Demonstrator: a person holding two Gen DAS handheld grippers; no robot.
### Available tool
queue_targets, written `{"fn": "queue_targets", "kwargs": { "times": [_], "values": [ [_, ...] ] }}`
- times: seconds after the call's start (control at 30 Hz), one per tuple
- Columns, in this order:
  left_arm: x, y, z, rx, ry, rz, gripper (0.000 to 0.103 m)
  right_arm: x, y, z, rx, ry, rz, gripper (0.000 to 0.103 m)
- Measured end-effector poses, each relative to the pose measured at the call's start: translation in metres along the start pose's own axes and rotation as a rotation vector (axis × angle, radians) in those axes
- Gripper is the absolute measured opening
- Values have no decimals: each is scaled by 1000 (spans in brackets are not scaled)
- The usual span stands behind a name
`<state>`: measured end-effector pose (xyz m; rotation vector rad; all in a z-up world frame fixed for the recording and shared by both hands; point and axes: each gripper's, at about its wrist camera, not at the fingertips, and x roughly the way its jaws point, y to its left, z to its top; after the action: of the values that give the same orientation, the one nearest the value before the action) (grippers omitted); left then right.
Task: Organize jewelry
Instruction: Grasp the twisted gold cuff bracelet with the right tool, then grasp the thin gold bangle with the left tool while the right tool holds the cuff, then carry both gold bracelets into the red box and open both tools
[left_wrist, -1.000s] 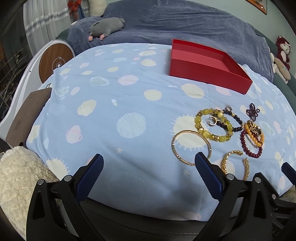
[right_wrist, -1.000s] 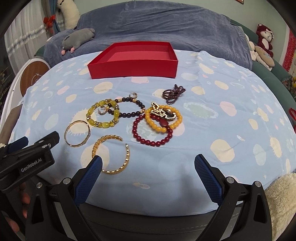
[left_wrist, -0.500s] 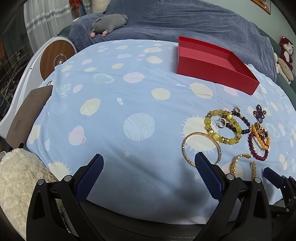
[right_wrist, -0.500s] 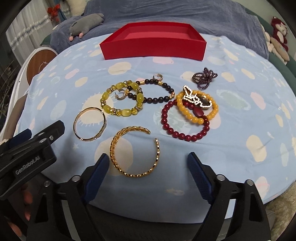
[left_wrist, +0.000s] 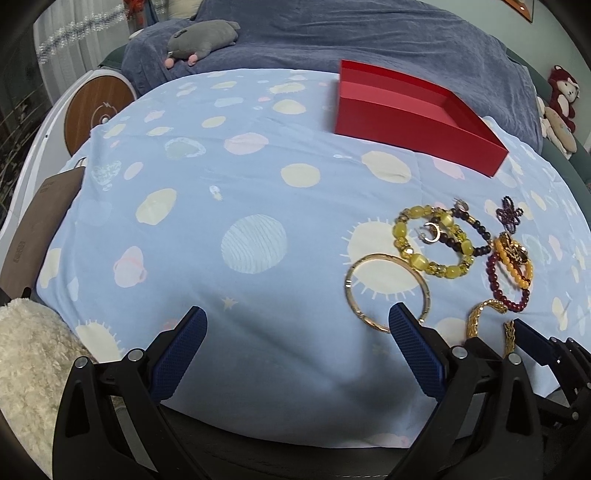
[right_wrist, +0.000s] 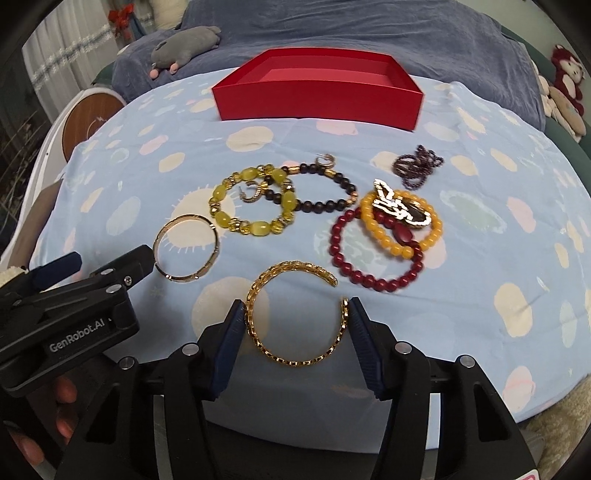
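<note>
Several bracelets lie on a blue patterned cloth (right_wrist: 480, 258). My right gripper (right_wrist: 297, 325) has its jaws closed in on both sides of a gold chain cuff (right_wrist: 291, 354), pads touching it. A plain gold bangle (right_wrist: 186, 247) lies to its left, also in the left wrist view (left_wrist: 388, 291). A yellow bead bracelet (right_wrist: 255, 205), a black bead bracelet (right_wrist: 325, 192), a dark red bead bracelet (right_wrist: 376, 251) and an orange one (right_wrist: 402, 225) lie beyond. My left gripper (left_wrist: 297, 343) is open and empty, left of the bangle.
An open red box (right_wrist: 317, 88) stands at the far side of the cloth, also in the left wrist view (left_wrist: 417, 114). A small purple bead cluster (right_wrist: 415, 166) lies right of the bracelets. A grey plush toy (right_wrist: 184, 46) rests on the blue blanket behind.
My right gripper moved forward and down onto the gold chain cuff and narrowed until its pads touch it. My left gripper shifted slightly and stays open.
</note>
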<state>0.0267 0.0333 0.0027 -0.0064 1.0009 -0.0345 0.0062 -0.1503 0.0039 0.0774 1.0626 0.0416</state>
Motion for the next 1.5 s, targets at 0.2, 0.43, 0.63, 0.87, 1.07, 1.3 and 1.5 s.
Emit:
{"fn": "queue_targets", "kwargs": {
  "times": [0.2,0.43,0.63,0.87,1.07,1.3,1.5],
  "values": [
    [10,-24,4,67,21,-43,94,-12,-26,-7,78,-5,-6,54],
    [24,-42,7,111,63,-46,89,-13,-38,-9,119,-3,-4,54],
    [21,-40,8,97,41,-40,76,-12,-39,-10,127,-5,1,54],
    [16,-37,8,84,20,-69,57,-15,-42,-10,133,-21,8,54],
    [6,-31,5,69,21,-85,56,-25,-44,-7,137,-49,18,54],
    [-19,-29,34,54,-29,-119,56,-41,-50,17,134,-97,40,54],
    [-23,-39,94,69,-90,-147,56,-45,-64,81,121,-158,50,54]
  ]
}}
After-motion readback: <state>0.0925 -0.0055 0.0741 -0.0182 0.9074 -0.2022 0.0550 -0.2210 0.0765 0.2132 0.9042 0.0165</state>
